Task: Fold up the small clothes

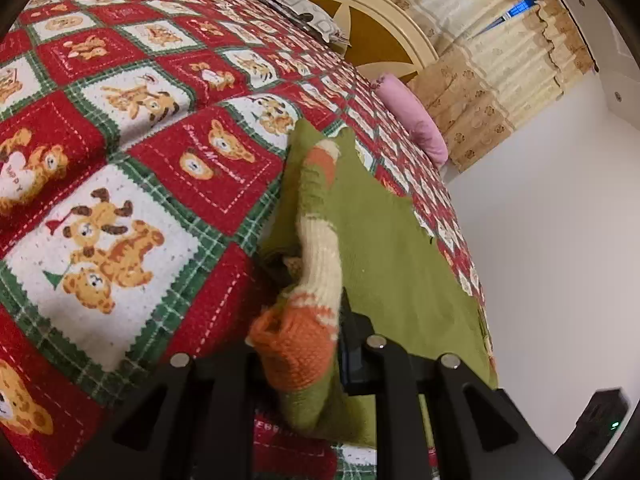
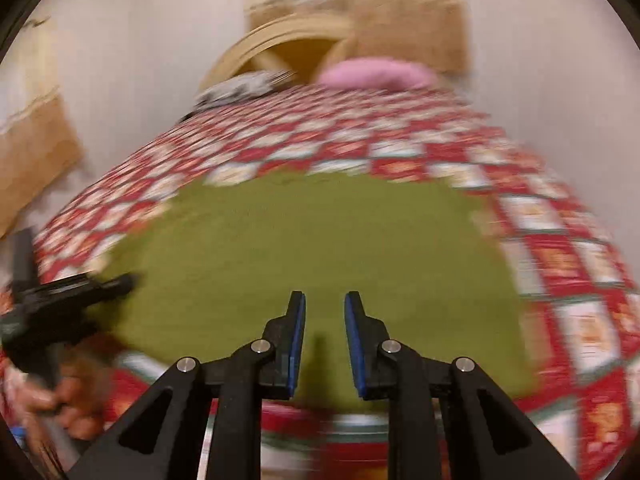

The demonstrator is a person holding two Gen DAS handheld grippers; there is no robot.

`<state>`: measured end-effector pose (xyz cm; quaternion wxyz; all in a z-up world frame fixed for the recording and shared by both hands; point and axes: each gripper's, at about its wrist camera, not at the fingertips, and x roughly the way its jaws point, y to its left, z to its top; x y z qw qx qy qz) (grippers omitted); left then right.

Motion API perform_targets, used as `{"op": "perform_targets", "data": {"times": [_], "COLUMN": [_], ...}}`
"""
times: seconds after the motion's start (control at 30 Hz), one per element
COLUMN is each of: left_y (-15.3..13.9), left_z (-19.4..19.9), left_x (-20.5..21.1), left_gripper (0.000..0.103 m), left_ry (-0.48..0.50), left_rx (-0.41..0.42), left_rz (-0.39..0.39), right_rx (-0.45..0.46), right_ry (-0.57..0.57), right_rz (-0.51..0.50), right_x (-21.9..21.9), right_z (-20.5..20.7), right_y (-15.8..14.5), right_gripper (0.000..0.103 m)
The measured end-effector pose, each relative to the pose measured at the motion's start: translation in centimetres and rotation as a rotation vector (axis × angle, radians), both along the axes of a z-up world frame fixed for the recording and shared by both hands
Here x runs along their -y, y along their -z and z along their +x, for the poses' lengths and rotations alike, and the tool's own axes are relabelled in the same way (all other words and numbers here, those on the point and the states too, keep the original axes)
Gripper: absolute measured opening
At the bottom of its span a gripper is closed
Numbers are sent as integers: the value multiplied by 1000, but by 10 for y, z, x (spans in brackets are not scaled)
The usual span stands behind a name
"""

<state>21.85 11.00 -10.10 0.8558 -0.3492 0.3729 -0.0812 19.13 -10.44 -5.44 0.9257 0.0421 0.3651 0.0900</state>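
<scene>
Left gripper (image 1: pixel 304 344): closing on a knitted sleeve (image 1: pixel 320 236) of cream, orange and green bands — the orange cuff is bunching between the jaws, so the sleeve is lifting clear of the cloth under it, likely for folding inward.
Green garment (image 2: pixel 312 240): lying spread flat on the bed, near the edge closest to the person; the sleeve belongs to it, as far as the colours are suggesting.
Right gripper (image 2: pixel 325 320): hanging just above the green cloth with a narrow gap between its blue pads, gripping nothing — probably waiting to pin or take another edge.
Blur: the right wrist view is smearing, so fine folds are not readable there.
Bedspread (image 1: pixel 132 120): red and green squares with bears, lying under everything.
Surroundings: a pink pillow (image 1: pixel 416 124) and a patterned one (image 1: pixel 304 12) are sitting by the headboard (image 1: pixel 384 28), well apart — nothing is blocking the fold.
Curtains (image 1: pixel 492 64): hanging behind.
</scene>
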Motion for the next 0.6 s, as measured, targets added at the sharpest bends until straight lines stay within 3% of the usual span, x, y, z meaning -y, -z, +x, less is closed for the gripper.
{"op": "perform_targets", "data": {"times": [0.17,0.27,0.4,0.6], "left_y": [0,0,-7,-10], "left_z": [1,4,8,19], "left_x": [0,1,11,12], "left_gripper": [19,23,46,58], "left_ry": [4,-5,21,18], "left_rx": [-1,-7,16,17], "left_rz": [3,1,24,24], "right_rx": [-110,-102,-96,-104], "right_ry": [-54,-60,-72,-76], "right_rz": [-11,-14,-46,-84], "right_x": [-41,-43,-45,-51], "right_z": [15,13,14,16], "right_y": [35,41,42,30], "right_gripper": [21,21,21,21]}}
